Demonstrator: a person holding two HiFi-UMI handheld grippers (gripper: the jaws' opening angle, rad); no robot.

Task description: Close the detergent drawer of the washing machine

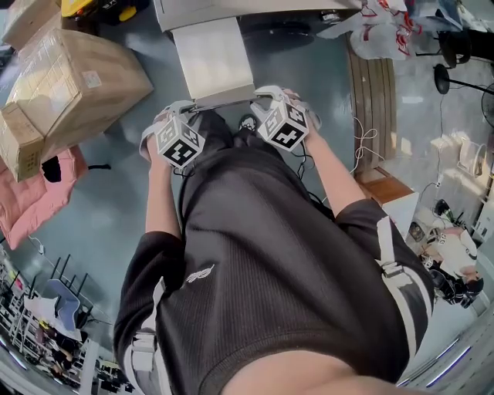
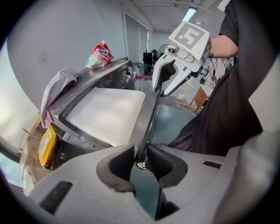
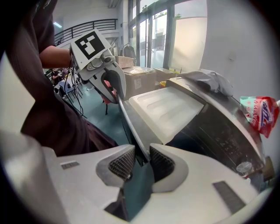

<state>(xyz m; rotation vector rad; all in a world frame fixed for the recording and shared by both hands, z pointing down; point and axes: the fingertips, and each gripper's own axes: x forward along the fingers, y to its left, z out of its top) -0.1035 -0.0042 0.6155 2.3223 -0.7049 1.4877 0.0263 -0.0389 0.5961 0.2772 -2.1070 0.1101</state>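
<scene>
The white drawer (image 1: 212, 58) sticks out of the washing machine (image 1: 231, 11) toward me, its grey front rim (image 1: 224, 102) tilted upward. My left gripper (image 1: 187, 108) is shut on the rim's left end and my right gripper (image 1: 262, 94) on its right end. In the left gripper view the thin rim (image 2: 146, 118) runs down between the pads of the left gripper (image 2: 141, 159), with the right gripper (image 2: 162, 89) clamped further along. The right gripper view shows the right gripper (image 3: 142, 162) closed around the rim (image 3: 129, 122), the drawer (image 3: 166, 107) beyond, and the left gripper (image 3: 114, 94) at the far end.
A cardboard box (image 1: 73, 85) and a pink cloth (image 1: 31, 193) lie on the floor to the left. A wooden pallet (image 1: 374, 85) and cables (image 1: 363, 139) are to the right. A red detergent bag (image 3: 260, 111) and a grey cloth (image 2: 57, 87) rest on the machine.
</scene>
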